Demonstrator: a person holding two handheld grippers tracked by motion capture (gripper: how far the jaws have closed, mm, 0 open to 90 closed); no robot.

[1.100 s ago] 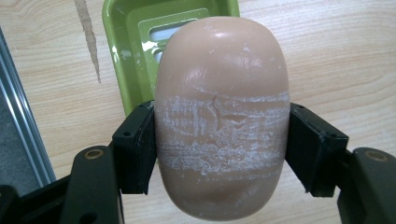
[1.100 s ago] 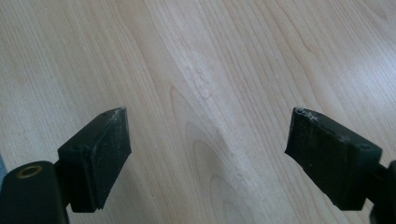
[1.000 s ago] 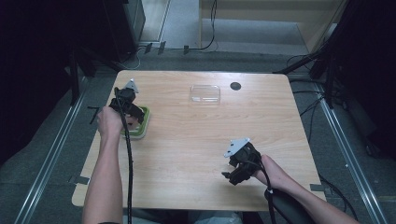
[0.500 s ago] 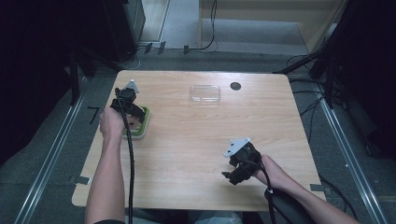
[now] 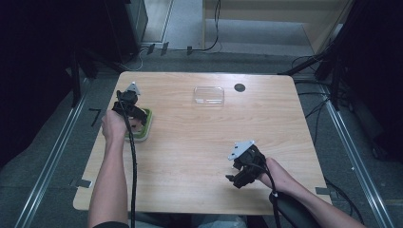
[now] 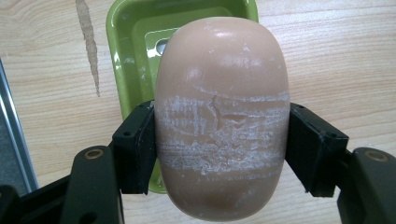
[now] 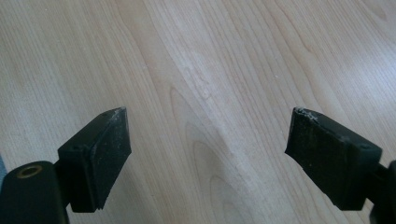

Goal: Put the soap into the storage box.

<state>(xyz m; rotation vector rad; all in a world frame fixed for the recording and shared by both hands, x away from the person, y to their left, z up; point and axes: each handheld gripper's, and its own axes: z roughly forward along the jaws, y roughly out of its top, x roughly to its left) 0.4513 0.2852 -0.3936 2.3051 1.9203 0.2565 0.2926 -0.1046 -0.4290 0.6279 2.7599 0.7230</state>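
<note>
Green plastic rectangular soap dish (image 6: 126, 56) sits near the left edge of the light wooden table (image 5: 190, 156), roughly mid-depth; in the left gripper view its inner well looks bare where visible, with a raised inner panel and a small hole, though most of it is hidden behind the soap. Clear plastic rectangular lid or tray (image 5: 208, 95) lies at the far centre of the table, nothing visible in it; just right of it a small round black disc (image 5: 239, 87) on the table surface. Left gripper (image 6: 219, 140) is clamped on the beige oval bar of soap (image 6: 219, 102), one black pad on each long side at about mid-height, bar held directly over the green dish; whether it touches the dish, can't tell. Soap surface: smooth, glossy highlights at the top, a wide band of white scuffing and fine cracks across the middle where the pads sit. In the high view the left gripper (image 5: 130, 107) and hand (image 5: 114, 127) are over the dish (image 5: 145, 128). Right gripper (image 5: 240, 173) hovers near the near-right part of the table, well apart from everything; its own view shows jaws spread wide with bare wood grain between them, holding nothing.
</note>
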